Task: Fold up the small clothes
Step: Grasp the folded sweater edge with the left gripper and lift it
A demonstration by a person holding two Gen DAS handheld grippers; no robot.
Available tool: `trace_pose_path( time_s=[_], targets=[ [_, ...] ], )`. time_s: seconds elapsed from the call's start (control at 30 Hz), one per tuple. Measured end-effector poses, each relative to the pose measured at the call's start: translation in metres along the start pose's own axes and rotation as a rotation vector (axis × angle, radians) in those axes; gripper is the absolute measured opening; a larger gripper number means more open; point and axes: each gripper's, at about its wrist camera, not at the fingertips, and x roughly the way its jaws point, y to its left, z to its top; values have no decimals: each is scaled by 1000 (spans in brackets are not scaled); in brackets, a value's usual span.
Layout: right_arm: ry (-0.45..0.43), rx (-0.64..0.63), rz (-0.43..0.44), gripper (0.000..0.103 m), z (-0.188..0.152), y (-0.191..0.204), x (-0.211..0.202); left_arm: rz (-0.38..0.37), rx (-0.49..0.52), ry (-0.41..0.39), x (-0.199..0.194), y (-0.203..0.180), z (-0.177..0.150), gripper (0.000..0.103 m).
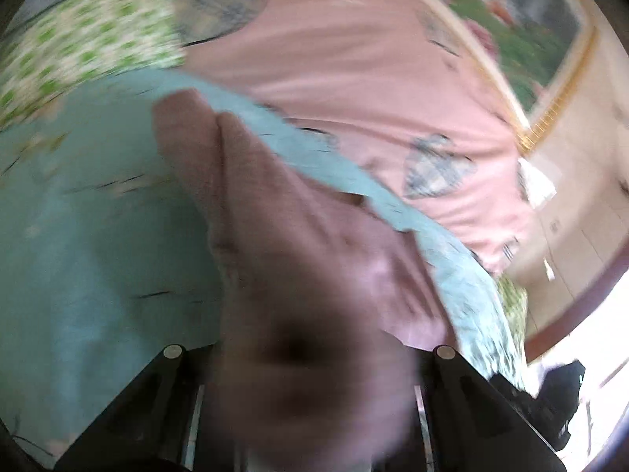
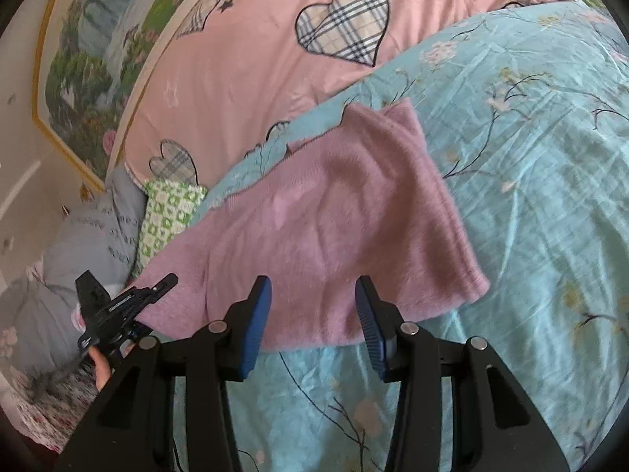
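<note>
One pink garment [image 2: 338, 228] lies on the teal floral bedsheet [image 2: 530, 157] of a bed, beside a pink quilt [image 2: 267, 39] with plaid hearts. The right gripper [image 2: 313, 328] hovers over the garment's near hem, its blue fingers [image 2: 255, 326] spread wide and holding nothing. The left gripper [image 2: 118, 306] sits at the garment's left edge; in its own blurred view, pink cloth bunches up between its arms and hides the tips, so I cannot tell its grip.
</note>
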Motion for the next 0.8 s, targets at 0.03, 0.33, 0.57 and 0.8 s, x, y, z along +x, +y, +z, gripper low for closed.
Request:
trace_pose_path(
  time_s=[0.03, 0.33, 0.57, 0.8],
  targets=[
    [-10, 7, 3, 46, 3, -3, -4, -17, 35, 8, 5, -16, -2, 18],
    [34, 33, 55, 47, 50, -19, 10, -89, 351, 225, 98, -109, -63, 16],
    [181, -1, 102, 74, 83, -8, 78, -98, 367, 219, 97, -112, -68, 16],
    [325, 12, 125, 31, 92, -3, 143, -76, 412, 195, 89, -118, -71, 16]
  ],
)
